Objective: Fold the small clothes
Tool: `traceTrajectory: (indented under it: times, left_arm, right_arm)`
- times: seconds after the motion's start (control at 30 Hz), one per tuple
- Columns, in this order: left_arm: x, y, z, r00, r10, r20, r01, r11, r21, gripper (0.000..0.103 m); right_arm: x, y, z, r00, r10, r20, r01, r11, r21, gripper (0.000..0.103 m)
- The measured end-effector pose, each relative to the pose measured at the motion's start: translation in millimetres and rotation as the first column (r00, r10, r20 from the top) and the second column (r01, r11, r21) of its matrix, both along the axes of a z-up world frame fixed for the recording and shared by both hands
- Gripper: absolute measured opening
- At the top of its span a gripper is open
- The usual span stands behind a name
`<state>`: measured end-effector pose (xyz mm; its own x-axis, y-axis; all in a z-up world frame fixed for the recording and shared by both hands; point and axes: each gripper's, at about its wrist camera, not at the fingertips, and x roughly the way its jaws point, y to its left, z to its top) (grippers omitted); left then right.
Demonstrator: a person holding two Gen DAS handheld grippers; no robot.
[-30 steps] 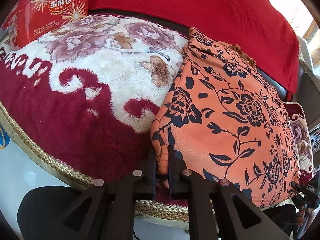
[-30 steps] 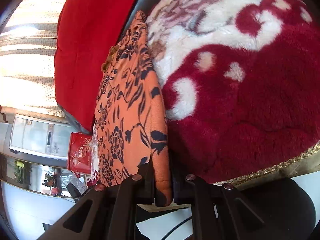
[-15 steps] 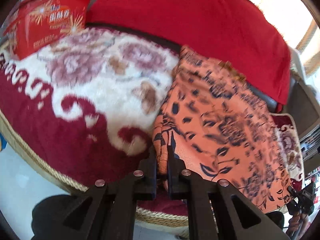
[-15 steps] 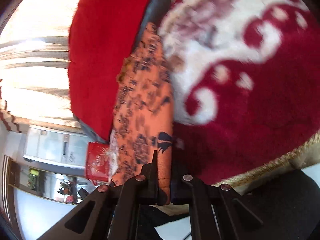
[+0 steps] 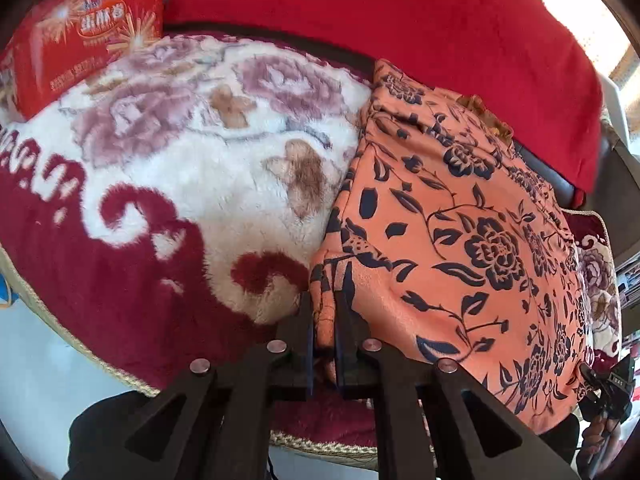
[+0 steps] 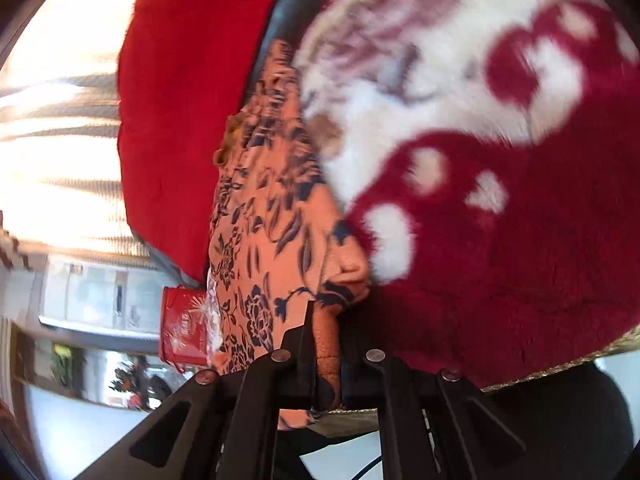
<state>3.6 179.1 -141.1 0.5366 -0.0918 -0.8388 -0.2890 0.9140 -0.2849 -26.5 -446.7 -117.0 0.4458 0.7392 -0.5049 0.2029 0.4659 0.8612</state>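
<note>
An orange garment point(image 5: 460, 248) with a dark blue flower print lies spread on the right part of a plush blanket point(image 5: 180, 184). My left gripper point(image 5: 323, 312) is shut on the garment's near left corner, with bunched cloth pinched between the black fingers. In the right wrist view the same orange garment point(image 6: 272, 232) runs away from me as a narrow strip. My right gripper point(image 6: 326, 320) is shut on its near right corner, and a fold of cloth sticks up between the pads. That corner is lifted a little off the blanket point(image 6: 500, 240).
The blanket is dark red and white with a gold braided edge point(image 5: 92, 352). A red cushion point(image 5: 400, 32) stands behind it. A red snack box point(image 5: 76, 40) sits at the back left. Pale floor lies below the blanket edge. A bright window fills the left of the right wrist view.
Both grippers have shifted a little with the garment's near corners still pinched. The right wrist view has rolled and the cloth by its fingers has bunched up.
</note>
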Motion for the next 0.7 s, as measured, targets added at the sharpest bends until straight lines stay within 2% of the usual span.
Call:
traceTrajectory:
  times: [0.1,0.17,0.3,0.33,0.4,0.43,0.47,0.5,0.53,0.57,0.6,0.63,0.7]
  left_arm:
    - [26,-5,34,0.994,-0.068,0.09,0.065,0.997,0.041,0.008]
    - [62,-7,69,0.977,-0.11,0.183,0.101,0.993,0.058,0.008]
    - [150,5,116,0.945,-0.091,0.315,0.082,0.996,0.041,0.008]
    - [174,8,119,0.942,-0.084,0.326,0.075,0.996,0.04,0.008]
    - [224,13,113,0.942,-0.025,0.336,0.009,0.999,0.049,0.009]
    - [252,14,102,0.949,-0.023,0.314,0.004,0.998,0.058,0.014]
    - [273,15,88,0.961,-0.022,0.275,0.007,0.998,0.058,0.022]
    - [293,14,71,0.974,-0.02,0.225,0.005,0.998,0.067,0.051]
    - [315,15,47,0.99,-0.014,0.141,0.003,0.997,0.074,0.074]
    - [325,17,29,0.996,-0.012,0.086,0.005,0.997,0.083,0.074]
    - [332,19,13,0.999,0.002,0.036,-0.006,0.994,0.107,0.073]
    - [331,22,8,1.0,0.02,0.023,-0.023,0.993,0.12,0.073]
    - [311,36,17,0.994,0.047,0.099,-0.057,0.993,0.103,0.073]
  right_arm:
    - [39,3,30,0.996,0.045,0.081,-0.045,0.999,-0.003,0.008]
    - [80,7,53,0.986,0.068,0.154,-0.067,0.998,-0.009,0.007]
    - [192,9,105,0.951,0.005,0.309,-0.003,1.0,-0.005,0.007]
    - [222,8,108,0.949,-0.034,0.315,0.035,0.999,0.001,0.008]
    - [273,13,103,0.952,-0.067,0.298,0.071,0.997,-0.002,0.011]
    - [292,15,95,0.956,-0.066,0.286,0.072,0.997,-0.012,0.011]
    - [314,19,81,0.965,-0.071,0.251,0.081,0.996,-0.033,0.019]
    - [332,23,64,0.977,-0.071,0.201,0.087,0.994,-0.071,0.032]
    - [342,27,49,0.987,-0.07,0.145,0.086,0.99,-0.11,0.04]
    - [346,30,36,0.993,-0.07,0.099,0.084,0.985,-0.149,0.058]
    - [344,33,30,0.993,-0.067,0.097,0.083,0.982,-0.169,0.059]
    - [337,33,30,0.991,-0.066,0.121,0.086,0.982,-0.168,0.059]
    - [316,28,40,0.983,-0.069,0.173,0.099,0.98,-0.173,0.066]
